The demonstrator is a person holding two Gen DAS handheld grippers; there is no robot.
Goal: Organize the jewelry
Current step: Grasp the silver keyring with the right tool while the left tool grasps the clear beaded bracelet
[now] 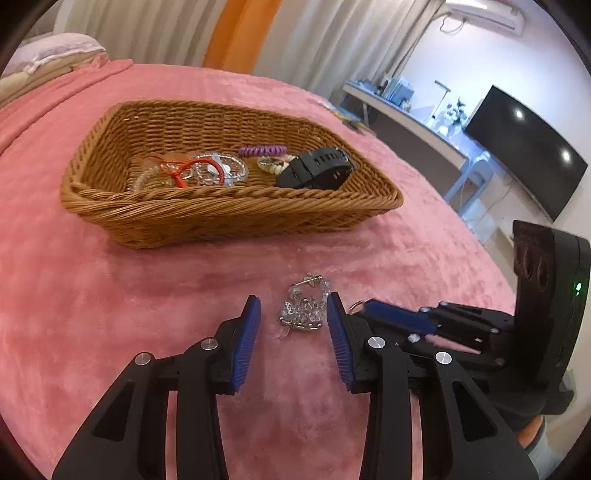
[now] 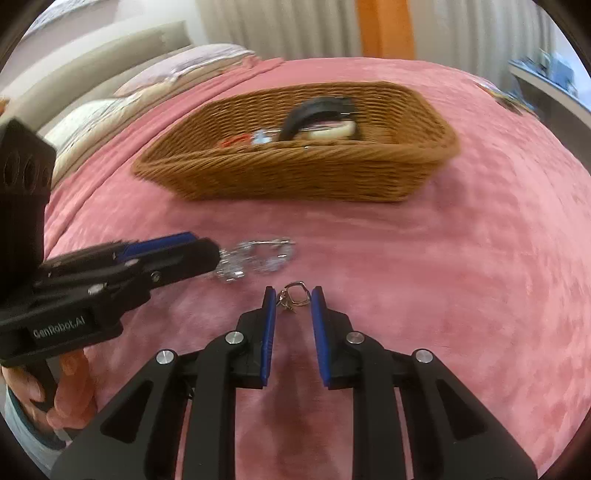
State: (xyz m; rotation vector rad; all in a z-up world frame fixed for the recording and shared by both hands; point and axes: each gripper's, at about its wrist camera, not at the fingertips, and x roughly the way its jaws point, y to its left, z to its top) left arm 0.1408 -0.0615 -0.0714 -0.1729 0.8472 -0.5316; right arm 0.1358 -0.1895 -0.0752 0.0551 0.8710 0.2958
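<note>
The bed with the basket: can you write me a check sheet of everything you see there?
Surface: pink blanket covering a bed.
Job's things: crystal bracelet and small metal ring lie on the blanket; wicker basket holds a black watch, purple coil tie and beaded bracelets.
Clutter: pillows at the bed's head.
Grippers: left gripper open around the crystal bracelet; right gripper open around the ring.
Cables: one hanging from the air conditioner.
Surroundings: curtains, dark TV, cluttered shelf.

pink bed (image 1: 110,295), curtains (image 1: 147,29), TV (image 1: 528,155)
</note>
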